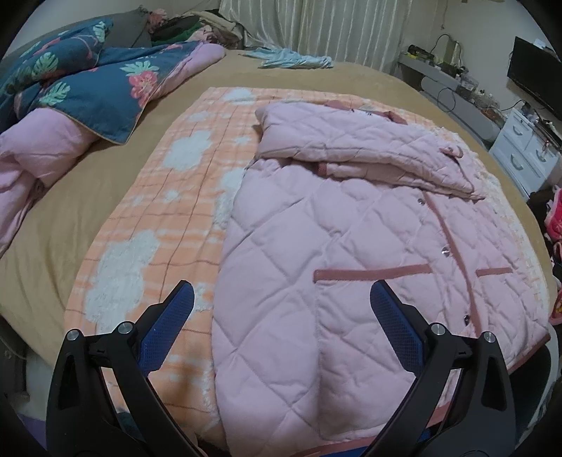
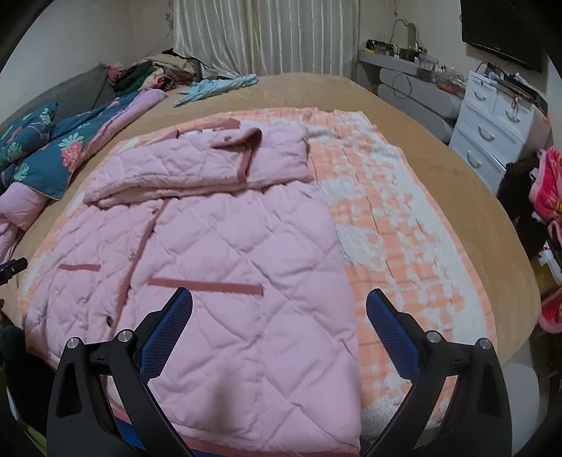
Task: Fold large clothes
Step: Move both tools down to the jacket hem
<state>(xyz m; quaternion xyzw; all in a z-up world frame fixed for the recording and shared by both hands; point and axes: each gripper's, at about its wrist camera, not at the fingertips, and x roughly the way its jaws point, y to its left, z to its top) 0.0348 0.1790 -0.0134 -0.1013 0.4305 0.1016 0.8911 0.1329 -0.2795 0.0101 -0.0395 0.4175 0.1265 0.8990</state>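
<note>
Mid-fold, I reckon: the pink quilted jacket (image 1: 351, 246) lies buttoned-up centre frame on an orange checked blanket (image 1: 147, 225), sleeves already tucked across the chest. Both my left tool (image 1: 282, 323) and right tool (image 2: 279, 325) hover over the hem, fingers apart, empty. Next I'd pinch the hem corners and fold upward. Tan bed (image 2: 439, 147), curtains (image 2: 267, 31) behind, white drawers (image 2: 491, 130) upper right.

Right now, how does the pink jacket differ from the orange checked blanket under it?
The pink jacket is plain with diamond quilting; the orange checked blanket is fuzzy with white cloud-like patches. The jacket has snaps and dark pink trim; the blanket has neither. The jacket's sleeves are folded across; the blanket lies spread out. Both lie flat on the bed.
</note>
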